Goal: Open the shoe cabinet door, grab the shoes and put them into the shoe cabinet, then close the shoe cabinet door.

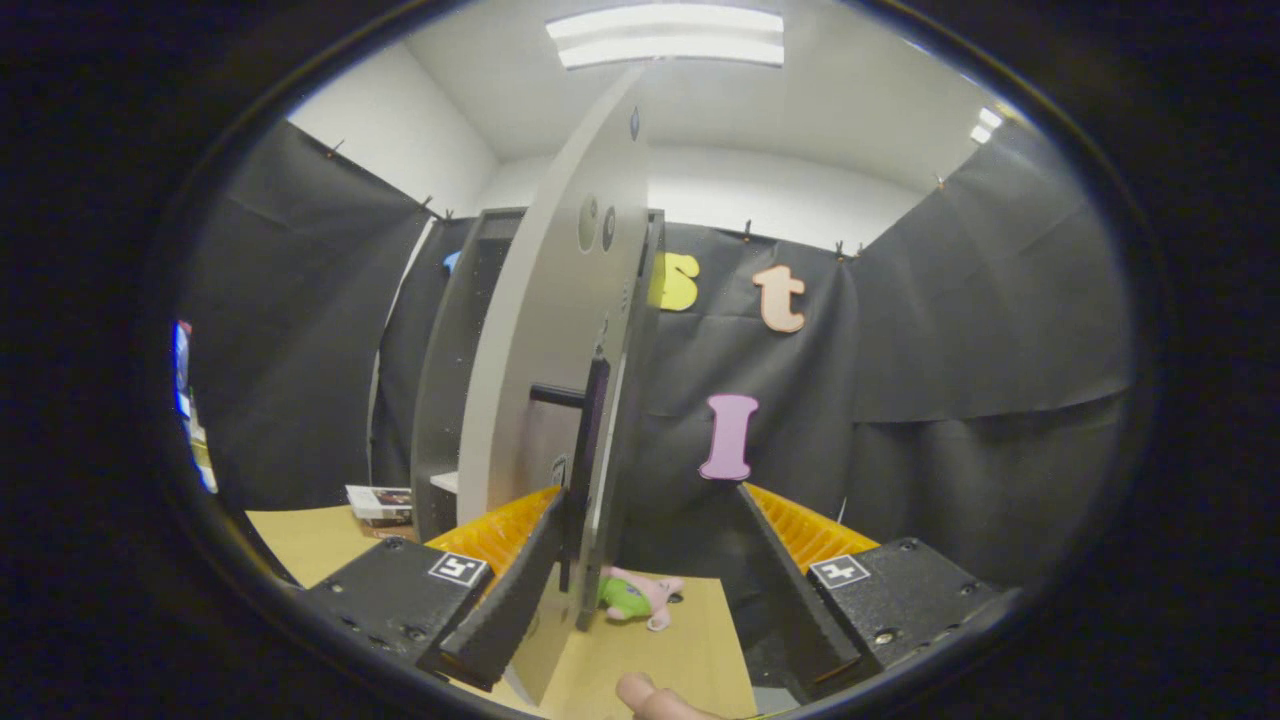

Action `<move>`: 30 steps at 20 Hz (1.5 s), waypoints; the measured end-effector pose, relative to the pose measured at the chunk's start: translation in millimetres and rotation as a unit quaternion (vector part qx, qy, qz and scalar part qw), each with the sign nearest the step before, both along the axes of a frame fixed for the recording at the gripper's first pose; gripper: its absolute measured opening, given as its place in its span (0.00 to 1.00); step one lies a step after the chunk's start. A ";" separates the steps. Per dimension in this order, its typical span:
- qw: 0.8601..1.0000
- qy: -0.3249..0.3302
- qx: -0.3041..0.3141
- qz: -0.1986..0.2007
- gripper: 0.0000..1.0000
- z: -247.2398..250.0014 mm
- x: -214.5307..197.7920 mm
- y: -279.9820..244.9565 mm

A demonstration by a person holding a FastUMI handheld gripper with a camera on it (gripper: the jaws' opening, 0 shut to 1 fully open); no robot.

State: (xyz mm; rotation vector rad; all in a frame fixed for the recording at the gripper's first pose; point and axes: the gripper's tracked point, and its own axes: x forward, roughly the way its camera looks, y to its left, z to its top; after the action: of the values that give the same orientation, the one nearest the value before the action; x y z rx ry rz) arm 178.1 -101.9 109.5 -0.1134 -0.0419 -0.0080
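Note:
The grey shoe cabinet door [545, 330] stands swung open, seen nearly edge-on, with a black bar handle [590, 420] on its edge. The cabinet body [450, 380] rises just behind it to the left. My gripper [648, 495] is open wide. The door's lower edge stands between the fingers, close against the left finger [510, 590], while the right finger [790, 590] is well apart from it. A small pink and green shoe [635, 597] lies on the tan tabletop [690, 650] just past the door's bottom edge, between the fingers.
A stack of booklets [380, 502] lies on the table left of the cabinet. Black cloth walls close the booth behind and on both sides. A person's fingertip [650, 698] shows at the near edge of the table.

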 end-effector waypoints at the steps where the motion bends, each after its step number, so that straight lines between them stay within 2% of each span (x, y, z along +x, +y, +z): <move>1: 1.000 -0.001 0.003 -0.015 1.00 1.2 -10.6 2.1; 6: 0.995 -0.082 0.046 -0.034 1.00 35.1 -52.6 31.0; 10: 0.991 -0.114 0.066 -0.024 1.00 25.2 -55.7 68.4; 16: 0.994 -0.047 0.078 0.053 1.00 -41.9 -20.2 156.1; 20: 0.995 -0.016 0.046 0.089 1.00 -89.5 9.3 210.1; 24: 0.990 0.046 0.050 0.126 1.00 -171.6 44.8 273.9; 26: 0.982 0.099 0.054 0.152 1.00 -218.3 58.0 301.4; 28: 0.977 0.128 0.059 0.158 1.00 -249.2 72.7 310.6; 30: 0.976 0.150 0.057 0.144 1.00 -281.1 90.1 311.3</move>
State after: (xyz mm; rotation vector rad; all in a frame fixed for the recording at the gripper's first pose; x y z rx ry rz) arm 268.2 209.4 -171.5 0.0086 0.2449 0.2962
